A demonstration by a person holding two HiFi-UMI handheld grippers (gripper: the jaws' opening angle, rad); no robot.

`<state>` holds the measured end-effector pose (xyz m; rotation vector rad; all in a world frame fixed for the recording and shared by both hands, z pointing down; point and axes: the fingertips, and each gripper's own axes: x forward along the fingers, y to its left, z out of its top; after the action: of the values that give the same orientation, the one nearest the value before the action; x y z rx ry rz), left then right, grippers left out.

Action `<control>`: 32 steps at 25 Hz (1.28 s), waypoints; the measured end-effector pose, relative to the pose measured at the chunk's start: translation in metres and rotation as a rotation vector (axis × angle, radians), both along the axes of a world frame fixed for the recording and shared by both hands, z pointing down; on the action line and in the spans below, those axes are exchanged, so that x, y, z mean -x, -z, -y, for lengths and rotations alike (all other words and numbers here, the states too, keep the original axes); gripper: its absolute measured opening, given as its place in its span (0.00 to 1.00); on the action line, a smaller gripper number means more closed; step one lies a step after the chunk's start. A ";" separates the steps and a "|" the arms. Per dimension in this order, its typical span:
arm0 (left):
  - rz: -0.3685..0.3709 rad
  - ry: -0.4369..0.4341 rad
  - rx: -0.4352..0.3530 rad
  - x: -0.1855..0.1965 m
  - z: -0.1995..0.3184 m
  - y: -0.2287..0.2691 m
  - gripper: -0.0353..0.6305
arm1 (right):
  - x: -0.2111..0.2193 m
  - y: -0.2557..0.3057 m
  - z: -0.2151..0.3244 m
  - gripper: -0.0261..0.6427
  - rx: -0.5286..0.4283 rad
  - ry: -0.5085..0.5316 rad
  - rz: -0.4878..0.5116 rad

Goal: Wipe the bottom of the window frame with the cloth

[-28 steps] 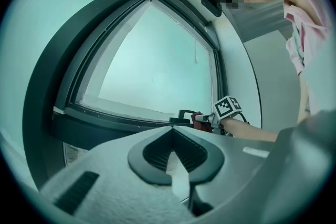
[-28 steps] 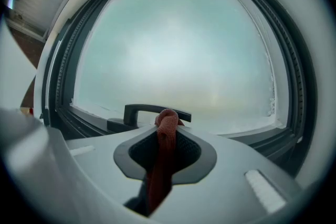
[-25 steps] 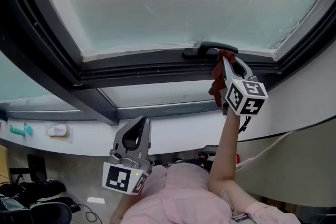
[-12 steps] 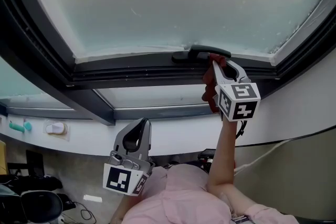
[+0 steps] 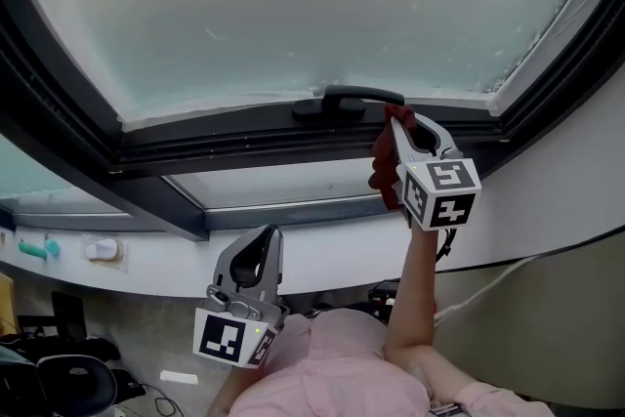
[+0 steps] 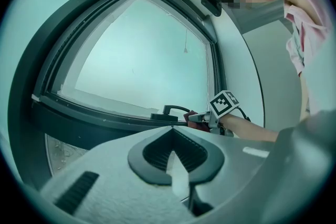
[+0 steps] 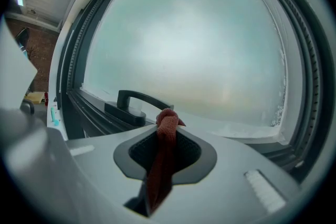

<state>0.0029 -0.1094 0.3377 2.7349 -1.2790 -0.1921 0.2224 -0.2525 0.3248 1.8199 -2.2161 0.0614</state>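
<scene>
Right gripper [image 5: 398, 120], raised just right of the black window handle [image 5: 350, 99], with its jaws closed on a dark red cloth [image 5: 383, 167]. The cloth's bunched top edge pokes out past the jaw tips, close beside the handle's right end and against the bottom of the window frame [image 5: 234, 130]; the rest hangs below the handle. The frosted pane [image 5: 312, 5] rises behind the handle. Left gripper [image 5: 264, 234], well below and left of the handle, is held low with its jaws closed together and nothing between them.
</scene>
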 end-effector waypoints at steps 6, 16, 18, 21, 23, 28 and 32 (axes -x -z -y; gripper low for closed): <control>0.026 -0.011 -0.003 -0.012 -0.002 -0.003 0.05 | -0.007 0.001 0.001 0.12 -0.002 0.020 0.009; 0.034 -0.001 -0.012 -0.028 -0.003 -0.001 0.05 | -0.015 0.001 0.002 0.13 -0.003 0.058 0.035; 0.034 -0.002 -0.014 -0.032 -0.004 0.000 0.05 | -0.017 0.001 0.001 0.13 -0.004 0.062 0.037; 0.034 0.000 -0.018 -0.037 -0.004 0.001 0.05 | -0.022 0.001 0.001 0.13 -0.002 0.066 0.037; 0.034 0.002 -0.019 -0.041 -0.004 0.001 0.05 | -0.026 0.001 0.001 0.13 -0.003 0.070 0.038; 0.034 0.001 -0.021 -0.052 -0.005 0.001 0.05 | -0.033 0.001 0.000 0.13 -0.004 0.081 0.048; 0.032 0.003 -0.019 -0.062 -0.006 0.000 0.05 | -0.040 0.001 0.000 0.13 -0.008 0.091 0.056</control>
<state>0.0645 -0.1032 0.3374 2.7633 -1.2964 -0.1616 0.2623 -0.2522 0.3233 1.7394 -2.3374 0.0862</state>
